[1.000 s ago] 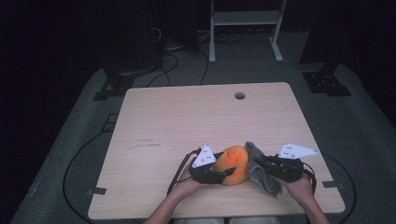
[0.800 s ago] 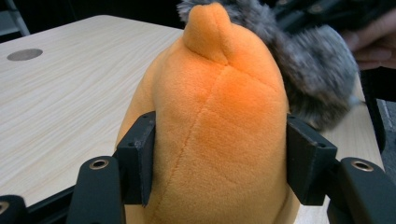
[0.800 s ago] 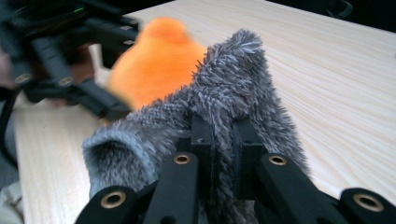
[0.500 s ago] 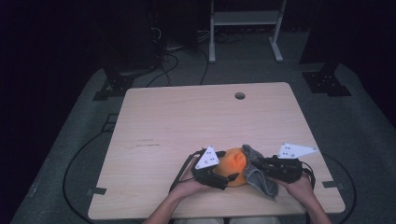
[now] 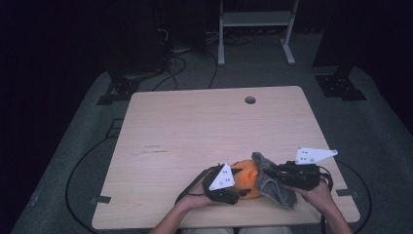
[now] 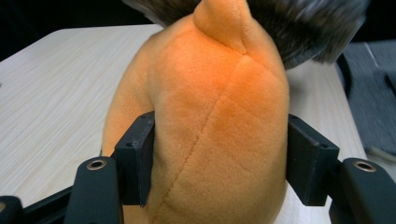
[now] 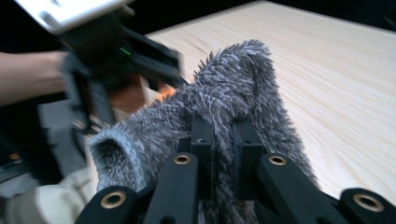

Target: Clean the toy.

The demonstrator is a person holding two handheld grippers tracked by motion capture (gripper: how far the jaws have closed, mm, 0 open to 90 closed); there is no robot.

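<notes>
An orange plush toy (image 5: 248, 175) sits near the table's front edge, between my two grippers. My left gripper (image 5: 238, 189) comes at it from the left. In the left gripper view its jaws have just been closing, and the pads (image 6: 137, 154) now press into both sides of the orange plush toy (image 6: 219, 107). A grey fuzzy cloth (image 5: 275, 187) drapes over the toy's right side. My right gripper (image 7: 223, 140) is shut on a fold of that grey cloth (image 7: 243, 84). In the high view it (image 5: 269, 174) comes in from the right.
The light wooden table (image 5: 195, 126) has a round cable hole (image 5: 250, 100) near its far edge. A white metal stand (image 5: 253, 19) is on the floor behind the table, with cables (image 5: 170, 53) lying around. A person's hands hold both grippers at the front edge.
My left gripper shifted right against the orange toy half a second ago, then settled slightly lower on it. The right gripper and grey cloth have barely moved.
</notes>
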